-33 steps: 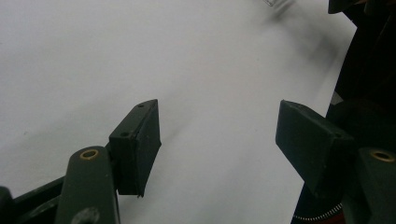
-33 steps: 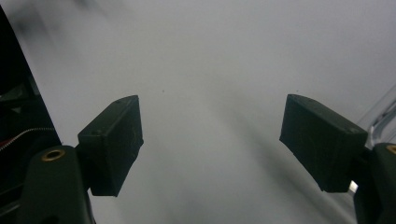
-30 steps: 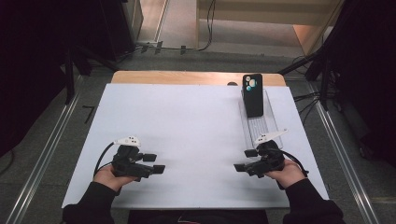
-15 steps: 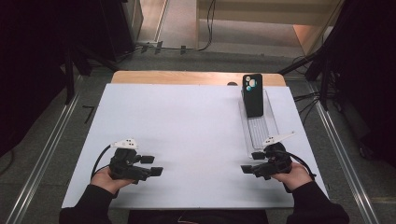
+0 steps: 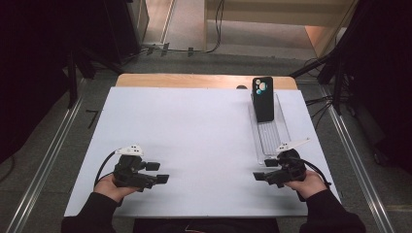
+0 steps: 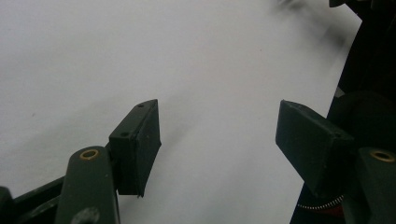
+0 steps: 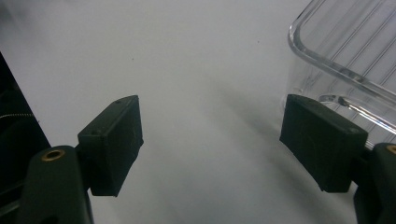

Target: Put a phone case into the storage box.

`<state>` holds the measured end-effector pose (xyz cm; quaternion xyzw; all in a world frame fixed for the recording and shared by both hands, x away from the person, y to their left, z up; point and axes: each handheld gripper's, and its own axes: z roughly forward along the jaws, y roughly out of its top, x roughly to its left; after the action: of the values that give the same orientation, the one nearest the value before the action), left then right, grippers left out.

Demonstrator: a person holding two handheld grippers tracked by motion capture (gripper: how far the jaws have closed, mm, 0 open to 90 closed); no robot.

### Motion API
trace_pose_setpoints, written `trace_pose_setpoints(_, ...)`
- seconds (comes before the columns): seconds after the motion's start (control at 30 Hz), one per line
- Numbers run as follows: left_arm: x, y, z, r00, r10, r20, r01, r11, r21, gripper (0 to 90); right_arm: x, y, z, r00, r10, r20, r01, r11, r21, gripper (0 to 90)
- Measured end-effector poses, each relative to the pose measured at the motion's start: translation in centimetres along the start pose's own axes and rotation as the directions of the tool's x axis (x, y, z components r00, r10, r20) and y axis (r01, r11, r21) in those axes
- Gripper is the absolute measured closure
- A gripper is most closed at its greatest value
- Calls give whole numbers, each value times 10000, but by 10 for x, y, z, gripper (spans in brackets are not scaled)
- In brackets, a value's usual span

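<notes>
Nothing picked up yet: your left claw (image 5: 163, 178) and right claw (image 5: 259, 176) both sit released and empty on the near bench (image 5: 194, 136). The phone (image 5: 263, 99) leans at the far end of the clear tray (image 5: 270, 133), far right. All handling remains.

Black phone (image 5: 263, 98), clear ribbed tray (image 5: 272, 141), white table (image 5: 194, 136), black tools.
</notes>
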<state>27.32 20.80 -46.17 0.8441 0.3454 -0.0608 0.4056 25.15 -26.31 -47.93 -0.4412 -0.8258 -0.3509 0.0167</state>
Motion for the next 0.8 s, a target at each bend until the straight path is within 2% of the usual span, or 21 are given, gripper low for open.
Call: trace_pose_setpoints(0.8,1,0,1,10000,28,93,-29,9999,109,310,1,0,2,10000,-30,-34,31,9999,151,191)
